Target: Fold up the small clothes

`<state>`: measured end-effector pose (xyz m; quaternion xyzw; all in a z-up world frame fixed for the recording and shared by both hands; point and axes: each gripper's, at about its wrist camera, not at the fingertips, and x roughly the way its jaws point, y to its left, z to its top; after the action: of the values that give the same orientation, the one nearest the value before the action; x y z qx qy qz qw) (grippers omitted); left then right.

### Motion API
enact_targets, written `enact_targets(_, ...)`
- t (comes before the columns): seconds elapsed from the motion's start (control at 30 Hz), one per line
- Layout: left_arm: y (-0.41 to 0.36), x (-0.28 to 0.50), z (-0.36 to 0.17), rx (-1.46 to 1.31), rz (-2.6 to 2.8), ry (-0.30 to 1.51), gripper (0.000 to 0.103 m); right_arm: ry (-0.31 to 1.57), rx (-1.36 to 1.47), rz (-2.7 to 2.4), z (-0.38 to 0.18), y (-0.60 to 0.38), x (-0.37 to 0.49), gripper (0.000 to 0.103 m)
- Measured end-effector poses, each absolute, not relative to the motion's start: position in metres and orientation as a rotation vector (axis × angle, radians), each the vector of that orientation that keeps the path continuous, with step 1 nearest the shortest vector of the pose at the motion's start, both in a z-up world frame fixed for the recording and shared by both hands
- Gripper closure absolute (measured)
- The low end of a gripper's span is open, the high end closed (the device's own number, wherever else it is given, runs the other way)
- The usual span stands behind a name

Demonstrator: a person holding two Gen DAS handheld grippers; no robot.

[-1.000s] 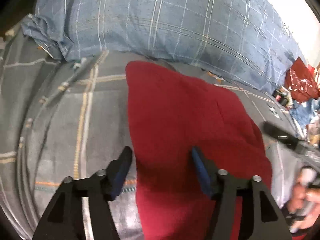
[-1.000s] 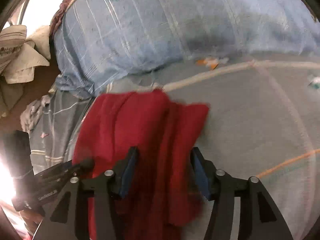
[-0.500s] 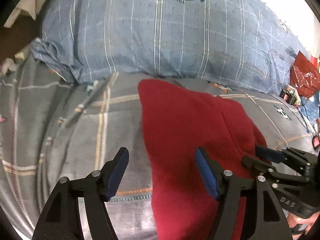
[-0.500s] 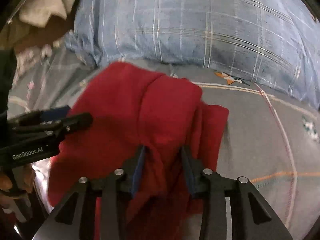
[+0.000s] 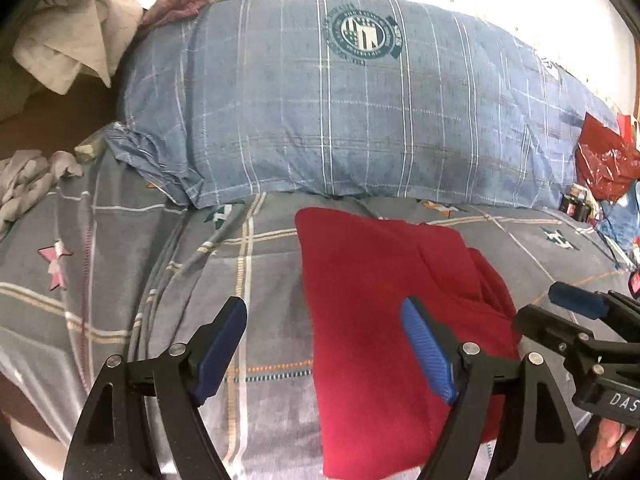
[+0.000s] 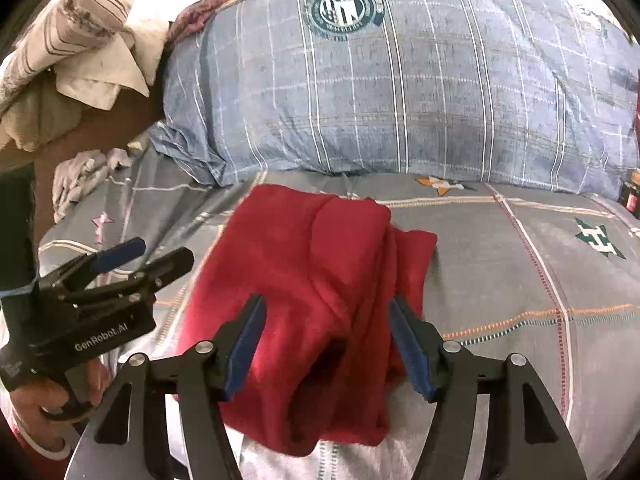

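A red garment (image 5: 384, 312) lies folded on the grey plaid bedsheet (image 5: 120, 300), with layered folds along its right side (image 6: 396, 264). My left gripper (image 5: 324, 354) is open and empty; its right finger is over the garment's left part and its left finger over the sheet. My right gripper (image 6: 326, 346) is open and empty, its fingers standing over the garment's near right part (image 6: 320, 280). Each gripper shows in the other's view: the right one at the right edge (image 5: 560, 312), the left one at the left (image 6: 132, 256).
A large blue plaid pillow (image 5: 360, 112) lies across the back of the bed. Crumpled light cloths (image 6: 80, 40) and a grey cloth (image 6: 80, 176) sit at the back left. A red plastic bag (image 5: 604, 160) and small bottles (image 5: 576, 204) are at the far right.
My right gripper has opened and let go of the garment fold it pinched half a second ago. Both grippers have pulled back and up, so more of the pillow shows.
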<state>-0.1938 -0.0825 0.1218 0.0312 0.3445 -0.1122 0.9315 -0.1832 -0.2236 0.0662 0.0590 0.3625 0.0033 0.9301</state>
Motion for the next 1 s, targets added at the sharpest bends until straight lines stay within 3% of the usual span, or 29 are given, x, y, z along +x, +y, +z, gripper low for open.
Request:
enact_targets(0.17, -0.076, -0.219, 0.131, 0.059, -0.227, 0.668, 0.016, 0.697, 0.097, -0.022, 0.076, -0.217, -0.192, 0.027)
enact_targets(1.0, -0.054, -0.235, 0.137, 0.042, -0.261, 0.637, 0.016, 0.707, 0.08, -0.077, 0.076, -0.207, -0.212, 0.019)
